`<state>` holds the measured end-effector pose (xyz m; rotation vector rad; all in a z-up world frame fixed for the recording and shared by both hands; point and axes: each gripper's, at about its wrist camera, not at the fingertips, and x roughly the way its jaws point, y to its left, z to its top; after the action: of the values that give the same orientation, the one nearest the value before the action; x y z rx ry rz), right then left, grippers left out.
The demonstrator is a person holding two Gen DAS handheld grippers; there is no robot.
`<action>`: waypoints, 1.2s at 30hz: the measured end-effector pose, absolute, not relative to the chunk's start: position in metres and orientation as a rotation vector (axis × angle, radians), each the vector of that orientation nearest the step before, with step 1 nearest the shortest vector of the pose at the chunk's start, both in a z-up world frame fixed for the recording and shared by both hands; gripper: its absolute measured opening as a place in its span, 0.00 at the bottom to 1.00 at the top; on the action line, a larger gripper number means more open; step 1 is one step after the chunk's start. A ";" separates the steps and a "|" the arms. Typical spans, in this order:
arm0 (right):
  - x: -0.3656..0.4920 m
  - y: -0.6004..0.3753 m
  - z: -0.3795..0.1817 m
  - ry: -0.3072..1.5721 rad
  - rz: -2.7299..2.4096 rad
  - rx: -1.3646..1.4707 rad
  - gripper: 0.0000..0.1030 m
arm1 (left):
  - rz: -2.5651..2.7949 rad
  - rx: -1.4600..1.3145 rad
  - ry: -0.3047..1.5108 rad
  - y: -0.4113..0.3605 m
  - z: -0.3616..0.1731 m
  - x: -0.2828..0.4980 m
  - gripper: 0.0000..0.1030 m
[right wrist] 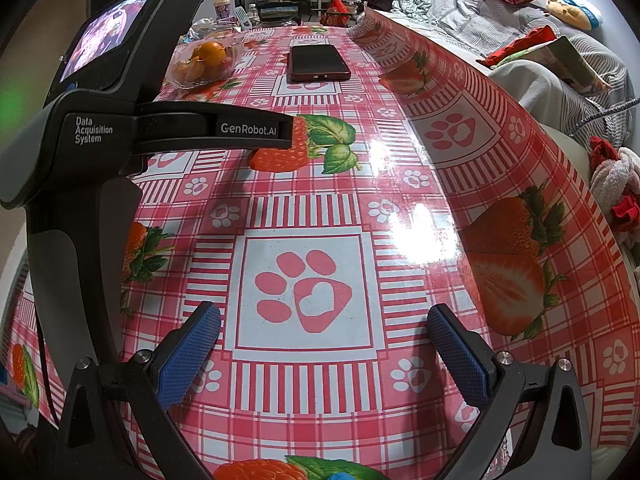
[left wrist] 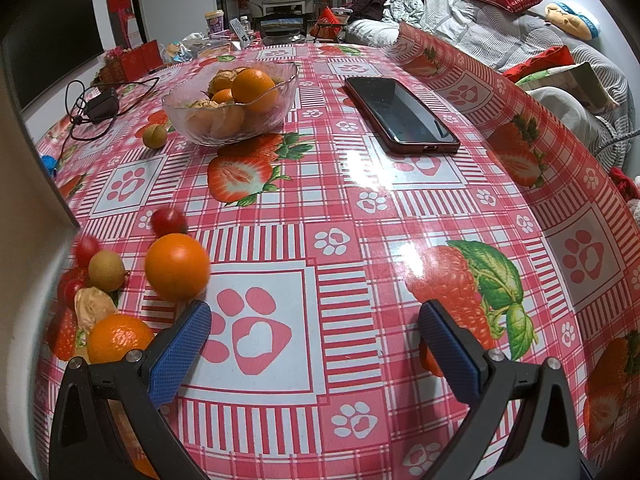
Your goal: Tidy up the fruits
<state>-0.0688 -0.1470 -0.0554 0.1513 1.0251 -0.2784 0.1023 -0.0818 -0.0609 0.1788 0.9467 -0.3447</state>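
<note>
Blue-padded left gripper wide, low over tablecloth — orange just beside, right gripper wide too.

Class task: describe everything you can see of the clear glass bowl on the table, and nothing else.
The glass bowl is clear, textured, with a wavy, uneven rim. It stands upright on the pink strawberry-and-paw tablecloth, toward the far left of the table, left of the dark phone. It holds several oranges and some wrinkled brownish pieces, piled above the rim. A small yellowish fruit lies just outside its left side. Neither gripper touches it.
</note>
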 end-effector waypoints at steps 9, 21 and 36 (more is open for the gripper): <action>-0.069 -0.147 -0.055 1.023 -0.278 0.151 1.00 | -0.345 0.179 0.946 -0.081 -0.061 0.103 1.00; -0.069 -0.147 -0.056 1.014 -0.274 0.149 1.00 | -0.345 0.179 0.946 -0.081 -0.061 0.103 1.00; -0.069 -0.147 -0.055 1.010 -0.280 0.149 1.00 | -0.344 0.181 0.947 -0.083 -0.062 0.103 1.00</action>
<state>-0.0692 -0.1466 -0.0553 0.1493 1.0101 -0.2795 0.1034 -0.0829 -0.0620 0.1811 0.9467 -0.3444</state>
